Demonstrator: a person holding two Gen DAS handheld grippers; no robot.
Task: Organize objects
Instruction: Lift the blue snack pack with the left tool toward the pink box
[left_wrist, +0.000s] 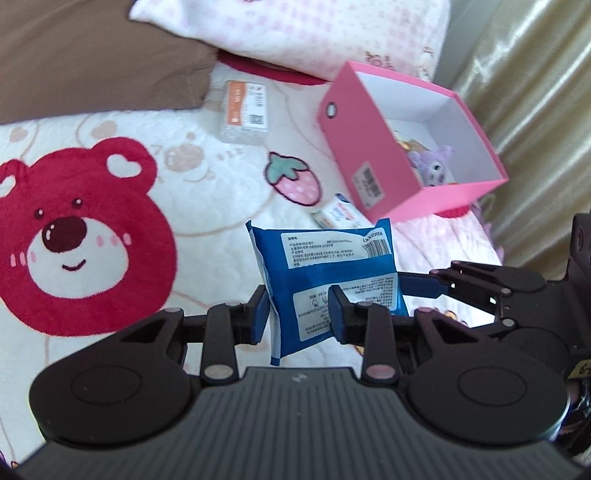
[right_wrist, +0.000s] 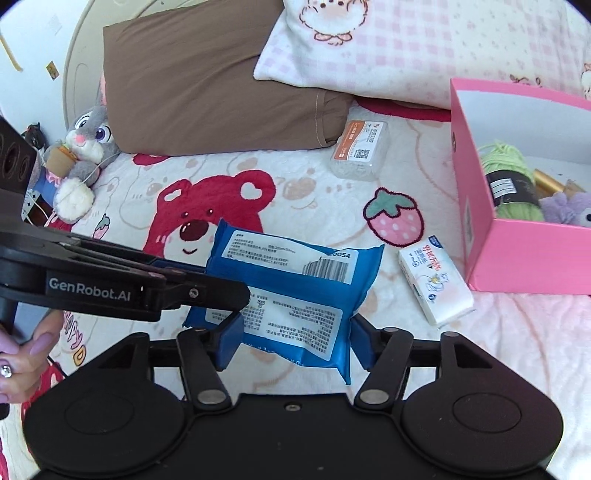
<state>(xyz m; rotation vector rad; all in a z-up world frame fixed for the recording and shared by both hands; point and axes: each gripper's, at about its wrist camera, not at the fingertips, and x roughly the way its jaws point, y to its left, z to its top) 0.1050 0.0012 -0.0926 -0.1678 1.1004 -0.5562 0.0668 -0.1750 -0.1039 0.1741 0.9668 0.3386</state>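
- Left gripper (right_wrist: 236, 306): white lettering "GenRobot.AI" along the side of its black arm, read in the right wrist view.
- Blue wipes pack (right_wrist: 284, 295): white labels of small print, too fine to read; a barcode with digits ending "0054" beside it.
- Small white carton (right_wrist: 436, 284): coloured characters, illegible.
- Clear plastic box (right_wrist: 360, 149): orange-and-white label with a QR code; text unreadable.
- Pink box (left_wrist: 369, 155): barcode sticker on its outer wall, unreadable.
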